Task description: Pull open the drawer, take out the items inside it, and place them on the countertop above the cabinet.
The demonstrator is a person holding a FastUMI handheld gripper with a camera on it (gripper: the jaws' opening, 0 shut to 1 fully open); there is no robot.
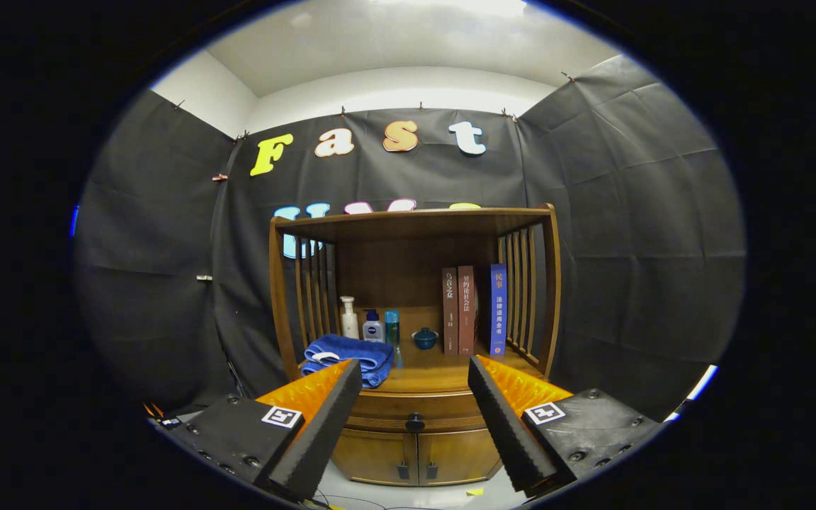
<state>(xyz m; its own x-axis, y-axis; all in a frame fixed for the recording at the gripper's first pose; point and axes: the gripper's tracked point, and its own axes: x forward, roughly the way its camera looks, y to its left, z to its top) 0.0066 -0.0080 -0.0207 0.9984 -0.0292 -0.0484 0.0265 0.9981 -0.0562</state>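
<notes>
We see the hand-held gripper (415, 418) spread open, empty | closed drawer (415, 412) with knob (415, 423) centre frame, between fingers | blue towel (344, 358) on bench (436, 379)

drawer (415, 409) shut, contents hidden; towel (346, 358) partly behind finger.

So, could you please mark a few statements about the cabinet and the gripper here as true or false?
1. The drawer is shut. True.
2. The gripper is shut on the drawer knob. False: its fingers are spread open, short of the knob.
3. A folded blue towel lies on the countertop. True.
4. The books lie flat in a stack. False: they stand upright.
5. A small blue lidded bowl sits between the bottles and the books. True.
</notes>
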